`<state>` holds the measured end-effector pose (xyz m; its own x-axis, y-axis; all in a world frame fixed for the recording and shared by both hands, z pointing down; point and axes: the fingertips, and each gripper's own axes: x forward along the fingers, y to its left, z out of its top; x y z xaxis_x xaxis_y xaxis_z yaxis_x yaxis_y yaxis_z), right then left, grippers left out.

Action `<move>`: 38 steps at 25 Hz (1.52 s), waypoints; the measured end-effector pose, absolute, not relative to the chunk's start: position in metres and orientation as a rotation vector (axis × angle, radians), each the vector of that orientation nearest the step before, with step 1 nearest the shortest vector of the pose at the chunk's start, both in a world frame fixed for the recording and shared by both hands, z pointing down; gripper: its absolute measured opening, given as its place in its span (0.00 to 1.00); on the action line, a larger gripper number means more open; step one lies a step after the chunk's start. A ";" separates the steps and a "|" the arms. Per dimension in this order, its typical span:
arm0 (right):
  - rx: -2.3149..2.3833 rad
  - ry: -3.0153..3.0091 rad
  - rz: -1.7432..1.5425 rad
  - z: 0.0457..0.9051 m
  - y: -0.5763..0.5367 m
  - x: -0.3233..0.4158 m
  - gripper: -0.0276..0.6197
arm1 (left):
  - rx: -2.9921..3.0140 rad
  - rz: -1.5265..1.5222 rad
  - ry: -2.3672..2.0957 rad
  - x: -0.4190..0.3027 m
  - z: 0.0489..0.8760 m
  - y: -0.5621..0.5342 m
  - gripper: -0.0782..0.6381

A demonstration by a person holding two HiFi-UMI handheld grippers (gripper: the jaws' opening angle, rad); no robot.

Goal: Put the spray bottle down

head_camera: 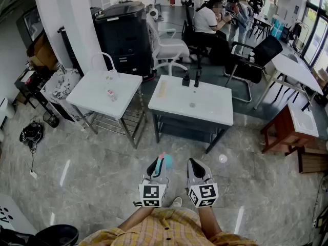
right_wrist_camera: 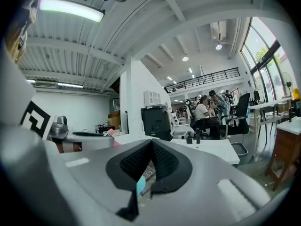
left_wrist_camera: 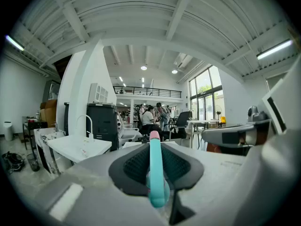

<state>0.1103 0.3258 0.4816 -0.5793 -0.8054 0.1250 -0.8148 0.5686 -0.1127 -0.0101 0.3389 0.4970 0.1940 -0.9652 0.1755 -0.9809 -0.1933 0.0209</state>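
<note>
The spray bottle (head_camera: 166, 161), with a teal and pink head, is clamped between the pads of my left gripper (head_camera: 160, 164), low in the head view over the tiled floor. In the left gripper view the bottle's teal trigger (left_wrist_camera: 155, 173) with its pink tip runs up the middle of the left gripper (left_wrist_camera: 156, 147). My right gripper (head_camera: 193, 163) hangs just to the right of it, jaws together and nothing held. In the right gripper view the right gripper (right_wrist_camera: 151, 149) has its pads touching at the tips. Both point roughly level toward the white table (head_camera: 215, 111) ahead.
Two small dark bottles (head_camera: 190, 79) stand at that table's far edge. A second white table (head_camera: 92, 94) sits to the left, a black cabinet (head_camera: 123, 29) behind it. A brown wooden table (head_camera: 287, 129) is at the right. People (head_camera: 207, 19) sit among office chairs at the back.
</note>
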 end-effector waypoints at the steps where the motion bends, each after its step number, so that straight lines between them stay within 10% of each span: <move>1: 1.412 -2.730 0.244 0.482 0.324 0.113 0.04 | 2.324 0.185 -1.908 -0.007 0.498 0.338 0.21; 38: 1.388 -2.717 0.280 0.512 0.119 0.105 0.04 | 2.338 0.165 -1.897 -0.012 0.526 0.127 0.21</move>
